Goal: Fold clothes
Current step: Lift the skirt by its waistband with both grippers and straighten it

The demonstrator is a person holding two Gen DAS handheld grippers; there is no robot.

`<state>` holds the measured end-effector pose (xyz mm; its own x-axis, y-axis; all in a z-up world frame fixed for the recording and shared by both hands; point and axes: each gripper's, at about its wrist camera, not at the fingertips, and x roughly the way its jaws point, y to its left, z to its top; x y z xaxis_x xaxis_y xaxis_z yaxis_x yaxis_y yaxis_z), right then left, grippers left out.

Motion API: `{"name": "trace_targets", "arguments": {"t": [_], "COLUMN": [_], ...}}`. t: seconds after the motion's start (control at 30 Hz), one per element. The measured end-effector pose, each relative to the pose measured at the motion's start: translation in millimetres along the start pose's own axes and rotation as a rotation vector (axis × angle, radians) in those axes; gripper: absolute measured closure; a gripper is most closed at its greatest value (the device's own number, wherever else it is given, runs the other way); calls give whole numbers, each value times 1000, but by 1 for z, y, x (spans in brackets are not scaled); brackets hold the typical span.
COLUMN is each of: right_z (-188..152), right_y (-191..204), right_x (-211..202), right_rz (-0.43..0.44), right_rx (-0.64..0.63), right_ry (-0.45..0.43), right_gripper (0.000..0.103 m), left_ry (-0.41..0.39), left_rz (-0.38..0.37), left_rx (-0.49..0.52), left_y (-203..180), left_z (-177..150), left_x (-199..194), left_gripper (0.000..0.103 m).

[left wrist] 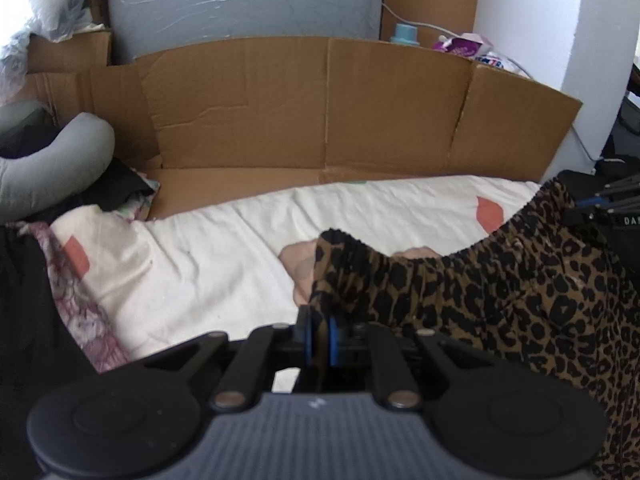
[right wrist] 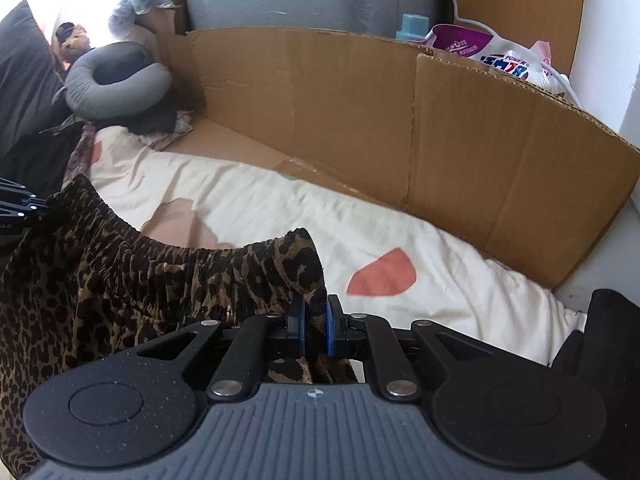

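A leopard-print garment (left wrist: 500,292) with a gathered elastic waistband hangs stretched between both grippers above the bed. My left gripper (left wrist: 319,330) is shut on the waistband's left corner. My right gripper (right wrist: 315,322) is shut on the waistband's right corner, where the leopard-print garment (right wrist: 132,276) droops to the left. The right gripper (left wrist: 612,200) shows at the far right edge of the left wrist view, and the left gripper (right wrist: 20,204) shows at the far left edge of the right wrist view. The lower part of the garment hangs out of sight.
A cream bedsheet (left wrist: 224,256) with coral patches covers the bed. A flattened cardboard panel (left wrist: 320,108) stands along its far side. A grey neck pillow (right wrist: 116,80) and dark clothes lie at the head end. A detergent bag (right wrist: 492,56) and blue bottle (right wrist: 412,26) sit behind the cardboard.
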<state>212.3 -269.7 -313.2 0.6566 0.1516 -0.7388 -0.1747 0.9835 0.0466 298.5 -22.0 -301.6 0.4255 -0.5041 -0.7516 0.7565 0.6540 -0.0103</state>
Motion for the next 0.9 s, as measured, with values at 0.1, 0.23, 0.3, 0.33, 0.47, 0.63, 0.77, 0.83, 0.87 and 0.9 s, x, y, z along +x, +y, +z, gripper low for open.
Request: {"name": "trace_targets", "arguments": {"t": [0.1,0.23,0.3,0.33,0.47,0.63,0.77,0.83,0.87,0.9], "right_z": [5,3,-2,-5,-16,-23,-28,-29,-30,-30], "right_y": [-4,-11,-12,-12,-13,-15,-17,-19,-19,-19], "right_x": [10,28,38,42,59,76,88,92,92,92], "right_rz": [-12,-15,-17,-20,-23,-22,-22,-21,-21,-22], "right_rx": [15,52,62,66,76,98,99,107,109,107], "right_ry": [4,38,57,66,97,132,154,156,156,155], "right_gripper": [95,95,95,95,95,95,95,95,95,95], "left_ry": [1,38,59,70,106,155,187,180,177,173], "left_rz": [5,9,10,10,17,20,28,37,41,46], "left_rx": [-5,7,9,7,-3,-11,6,15,20,24], "left_y": [1,-1,-1,-1,1,5,4,3,2,2], "left_z": [6,4,-1,-3,-11,-18,-22,-21,-20,-20], "left_x": [10,30,40,45,60,79,90,89,88,87], "left_gripper": [94,94,94,94,94,94,94,94,94,94]}}
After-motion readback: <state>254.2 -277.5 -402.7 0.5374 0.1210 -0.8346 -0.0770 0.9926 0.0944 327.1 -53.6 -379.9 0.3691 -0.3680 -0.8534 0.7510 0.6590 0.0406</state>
